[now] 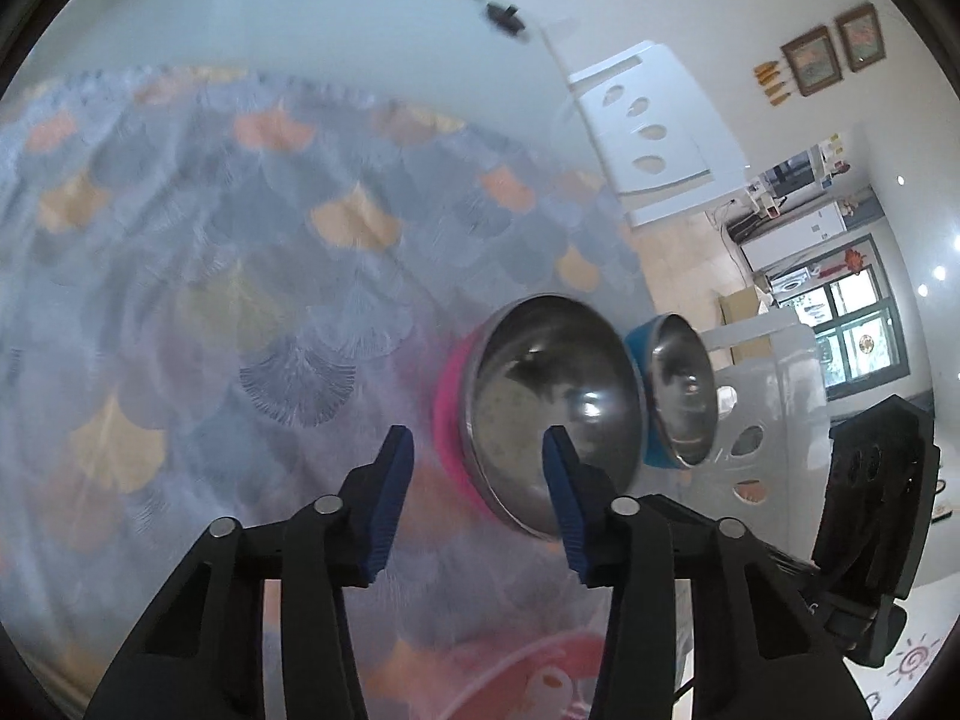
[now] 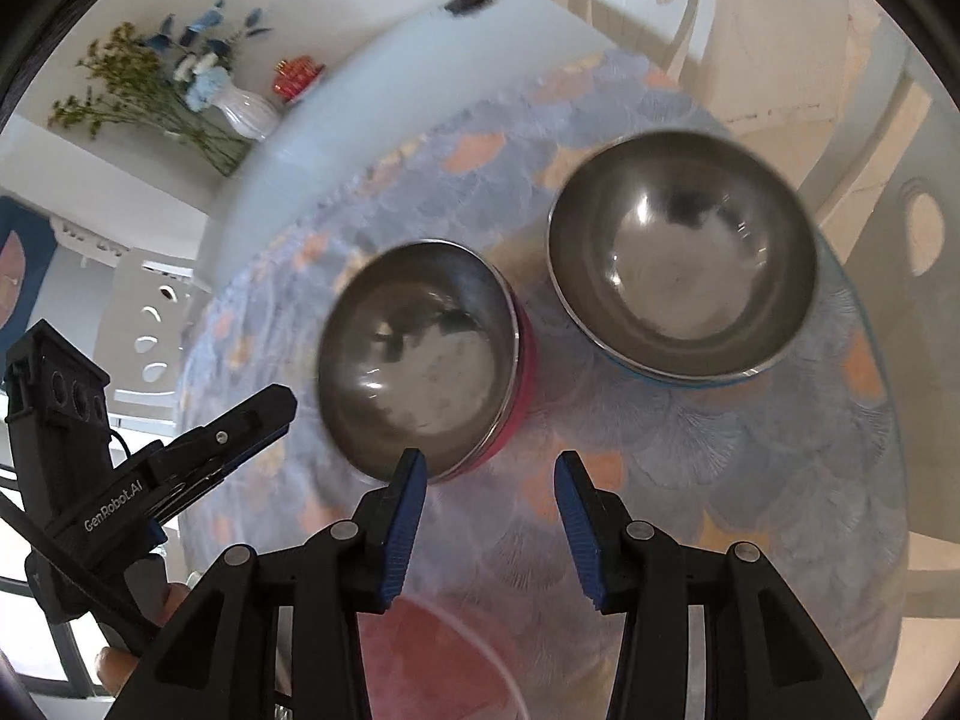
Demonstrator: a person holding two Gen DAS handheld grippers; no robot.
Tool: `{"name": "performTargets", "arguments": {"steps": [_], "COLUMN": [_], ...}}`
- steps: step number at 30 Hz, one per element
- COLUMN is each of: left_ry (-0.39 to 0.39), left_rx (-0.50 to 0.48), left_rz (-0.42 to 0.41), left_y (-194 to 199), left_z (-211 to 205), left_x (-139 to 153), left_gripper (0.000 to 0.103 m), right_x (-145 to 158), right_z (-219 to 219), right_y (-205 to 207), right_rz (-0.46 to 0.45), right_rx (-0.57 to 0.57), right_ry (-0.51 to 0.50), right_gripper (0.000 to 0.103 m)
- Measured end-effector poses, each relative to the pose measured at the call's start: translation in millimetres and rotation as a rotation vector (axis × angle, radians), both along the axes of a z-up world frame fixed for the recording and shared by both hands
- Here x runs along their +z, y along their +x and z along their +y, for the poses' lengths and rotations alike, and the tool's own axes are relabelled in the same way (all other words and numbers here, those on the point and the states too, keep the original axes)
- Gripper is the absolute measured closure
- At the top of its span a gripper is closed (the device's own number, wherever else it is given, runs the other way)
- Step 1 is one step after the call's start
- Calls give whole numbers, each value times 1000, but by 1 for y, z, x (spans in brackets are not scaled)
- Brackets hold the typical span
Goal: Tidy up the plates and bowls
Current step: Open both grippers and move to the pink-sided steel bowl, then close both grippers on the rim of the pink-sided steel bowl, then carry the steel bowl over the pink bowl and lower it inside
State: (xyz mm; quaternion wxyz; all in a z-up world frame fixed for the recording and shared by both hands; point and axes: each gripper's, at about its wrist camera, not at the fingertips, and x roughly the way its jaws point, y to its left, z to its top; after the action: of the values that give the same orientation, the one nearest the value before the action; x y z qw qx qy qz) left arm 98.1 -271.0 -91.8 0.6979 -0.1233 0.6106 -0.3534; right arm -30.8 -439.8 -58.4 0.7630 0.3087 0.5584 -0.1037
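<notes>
While both grippers hover over the round glass bench [image 2: 336, 138] with its blue-and-orange fan-patterned cloth [image 2: 750, 450], nothing is in hand yet. The left gripper [image 1: 477, 444] has its blue-padded jaws spread apart and empty, with the steel bowl with the pink outer shell [image 1: 540, 402] just ahead, its near rim showing between the jaws. The right gripper [image 2: 489, 468] is likewise spread wide and holds nothing; in its view that pink-shelled bowl [image 2: 420, 354] sits just beyond the left fingertip, and the steel bowl with the blue outer shell [image 2: 681, 252] stands beside it, close but apart, both upright on the cloth. A pink round plate [image 2: 444, 654], blurred, lies at the near edge beneath the right gripper's fingers. The left gripper [image 2: 228, 438] also shows in the right wrist view, off to the pink bowl's side.

Judging by this layout, the organizing has barely begun: the two bowls are not nested and the plate lies alone. Nesting one bowl in the other and gathering the plate appear to remain.
</notes>
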Motion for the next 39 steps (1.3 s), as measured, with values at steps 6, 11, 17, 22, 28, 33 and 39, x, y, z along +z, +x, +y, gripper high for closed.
{"name": "performTargets", "arguments": {"steps": [6,11,17,22,28,33,39], "left_ry": [26,36,45,33,16,7,-3], "left_rx": [-24,-40,-48,-42,-42,-39,-51], "left_rz": [50,60,45,30,-3,-85,-150], "left_y": [6,5,4,3,-3,-20,-44], "left_z": [-16,-23,-26,-23,-12,0,16], "left_x": [-27,-36,-36,-29,-7,31,67], "left_gripper": [77,79,80,80,80,80,80], "right_x": [-22,-32,-36,-32,-19,7,44], "right_z": [-11,-14,-12,-7,-2,7,21], "right_y": [18,29,30,29,25,15,-5], "right_rz": [24,35,35,35,17,-22,-66], "right_rx": [3,17,29,56,51,66,79], "right_ry": [0,3,-16,-51,-46,-54,-56], "right_gripper": [69,81,83,83,83,83,83]}}
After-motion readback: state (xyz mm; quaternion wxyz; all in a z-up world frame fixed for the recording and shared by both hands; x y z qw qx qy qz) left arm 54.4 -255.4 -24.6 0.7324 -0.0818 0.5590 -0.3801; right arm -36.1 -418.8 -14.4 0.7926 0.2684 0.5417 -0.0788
